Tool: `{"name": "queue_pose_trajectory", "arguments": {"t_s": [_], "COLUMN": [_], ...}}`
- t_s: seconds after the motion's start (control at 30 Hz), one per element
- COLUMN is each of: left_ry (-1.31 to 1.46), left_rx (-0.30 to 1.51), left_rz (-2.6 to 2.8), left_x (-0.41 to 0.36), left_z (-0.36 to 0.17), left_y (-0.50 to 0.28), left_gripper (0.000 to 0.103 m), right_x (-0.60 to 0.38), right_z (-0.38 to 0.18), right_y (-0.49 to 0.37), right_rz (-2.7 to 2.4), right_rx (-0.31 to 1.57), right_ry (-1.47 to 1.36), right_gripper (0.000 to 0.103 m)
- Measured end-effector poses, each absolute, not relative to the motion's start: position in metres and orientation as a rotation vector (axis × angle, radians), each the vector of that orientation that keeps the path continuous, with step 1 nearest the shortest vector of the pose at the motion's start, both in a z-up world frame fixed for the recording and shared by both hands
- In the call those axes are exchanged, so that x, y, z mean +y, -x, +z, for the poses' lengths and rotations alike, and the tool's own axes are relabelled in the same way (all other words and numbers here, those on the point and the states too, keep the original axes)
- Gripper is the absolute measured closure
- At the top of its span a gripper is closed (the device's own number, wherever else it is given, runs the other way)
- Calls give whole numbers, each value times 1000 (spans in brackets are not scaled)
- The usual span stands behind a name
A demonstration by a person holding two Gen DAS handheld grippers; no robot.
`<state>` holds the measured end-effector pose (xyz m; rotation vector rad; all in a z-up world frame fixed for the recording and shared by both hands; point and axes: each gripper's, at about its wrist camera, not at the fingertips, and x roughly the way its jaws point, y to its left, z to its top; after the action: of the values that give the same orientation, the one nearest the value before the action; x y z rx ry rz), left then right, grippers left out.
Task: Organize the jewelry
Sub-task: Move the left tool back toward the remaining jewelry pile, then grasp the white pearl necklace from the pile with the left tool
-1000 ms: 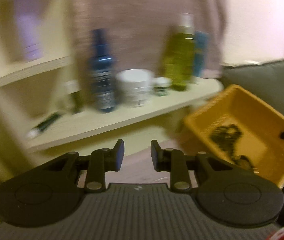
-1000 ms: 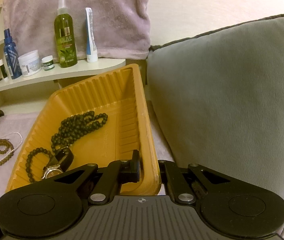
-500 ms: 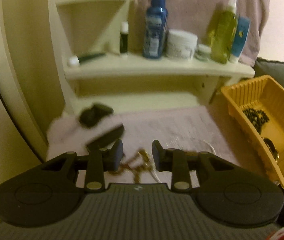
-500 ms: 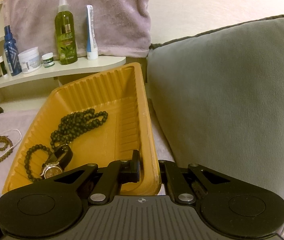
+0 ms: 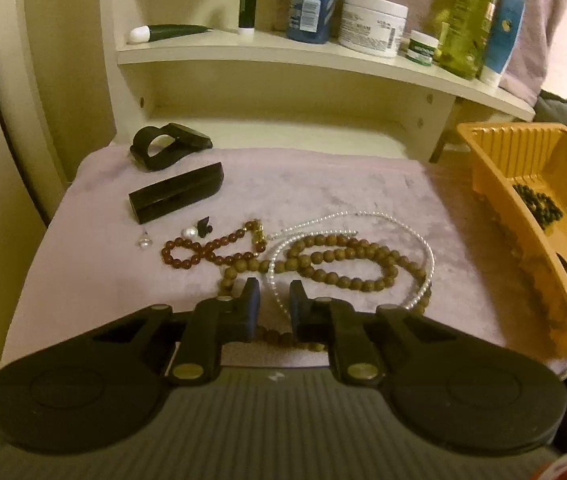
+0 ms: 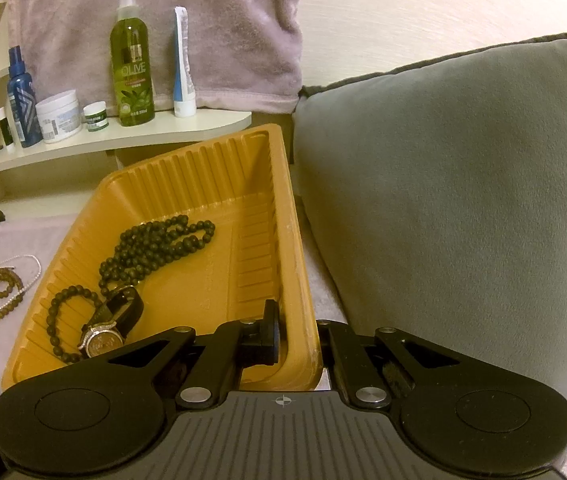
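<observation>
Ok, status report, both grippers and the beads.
Left gripper open, jaws just closing, low over tan beads and pearl strand. Right gripper shut on tray wall. Strands tangled.

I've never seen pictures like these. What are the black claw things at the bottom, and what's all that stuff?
Each claw is a grabbing tool a person holds, one per hand, with a camera on it looking along its two fingers. So there are two pictures.

The left tool hangs over a purple cloth where a brown bead necklace, a pearl string and a red bead bracelet lie. Its jaws have just been closing, with the pearl string between them.

The right tool pinches the wall of a yellow tray, which holds dark beads and a watch.
</observation>
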<state>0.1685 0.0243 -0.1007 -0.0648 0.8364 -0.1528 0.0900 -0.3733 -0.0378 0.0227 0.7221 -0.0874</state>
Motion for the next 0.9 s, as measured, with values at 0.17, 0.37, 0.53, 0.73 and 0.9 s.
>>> {"name": "queue_pose_trajectory", "arguments": {"t_s": [0.17, 0.37, 0.53, 0.73, 0.9], "left_ry": [62, 40, 28, 3, -29], "left_rx": [835, 827, 773, 685, 607], "left_rz": [-129, -160, -209, -270, -335], "left_x": [21, 21, 19, 16, 7], "left_z": [-102, -87, -56, -12, 27], "left_y": [-174, -173, -170, -175, -179], "left_gripper": [99, 101, 101, 101, 101], "right_x": [-374, -374, -373, -373, -372], "right_z": [-39, -39, -38, -38, -37], "right_y": [-90, -90, -91, -91, -90], "right_rz": [-88, -88, -88, -87, -87], "right_rx": [724, 724, 723, 722, 720], "right_ry": [-22, -21, -20, -19, -19], "right_gripper": [98, 98, 98, 98, 98]}}
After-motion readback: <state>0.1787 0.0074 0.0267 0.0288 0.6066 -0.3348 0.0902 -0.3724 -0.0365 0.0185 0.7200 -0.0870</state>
